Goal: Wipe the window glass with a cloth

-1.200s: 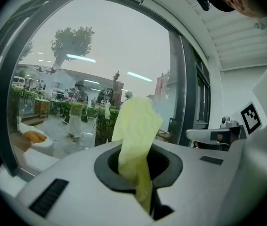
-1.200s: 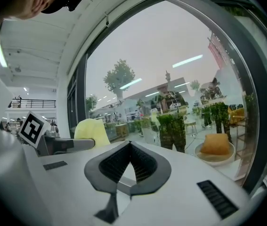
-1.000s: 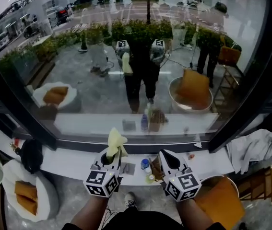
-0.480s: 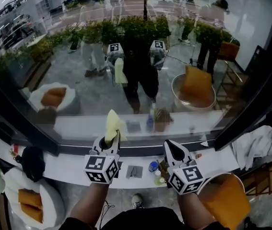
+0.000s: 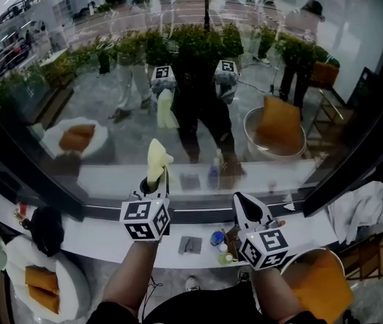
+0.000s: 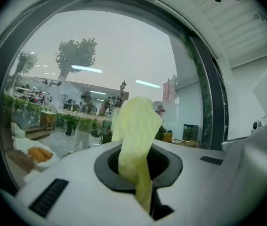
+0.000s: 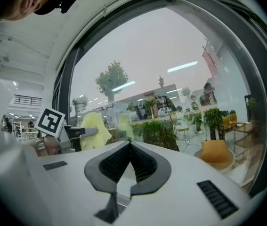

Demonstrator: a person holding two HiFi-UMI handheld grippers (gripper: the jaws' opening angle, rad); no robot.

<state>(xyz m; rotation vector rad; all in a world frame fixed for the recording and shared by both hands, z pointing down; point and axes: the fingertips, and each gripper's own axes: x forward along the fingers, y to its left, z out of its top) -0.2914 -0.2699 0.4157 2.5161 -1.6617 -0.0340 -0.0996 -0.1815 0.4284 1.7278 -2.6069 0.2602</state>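
A pale yellow cloth (image 5: 156, 159) sticks up from my left gripper (image 5: 155, 189), which is shut on it and held up close to the big window glass (image 5: 191, 79). In the left gripper view the cloth (image 6: 135, 126) stands folded between the jaws of the left gripper (image 6: 140, 173), in front of the glass (image 6: 124, 55). Whether it touches the pane I cannot tell. My right gripper (image 5: 240, 201) hovers lower, to the right, above the sill. Its jaws meet at the tips with nothing between them in the right gripper view (image 7: 129, 146), where the yellow cloth (image 7: 95, 130) shows at left.
A white sill (image 5: 96, 225) runs under the dark window frame (image 5: 191, 211). Small bottles (image 5: 217, 238) and a dark card (image 5: 190, 245) lie on it. A grey rag (image 5: 360, 208) lies at right. Round chairs with orange cushions stand lower left (image 5: 39, 282) and lower right (image 5: 313, 282).
My left gripper has risen with the cloth, from sill level up in front of the glass. My right gripper has shifted slightly right and stayed low.
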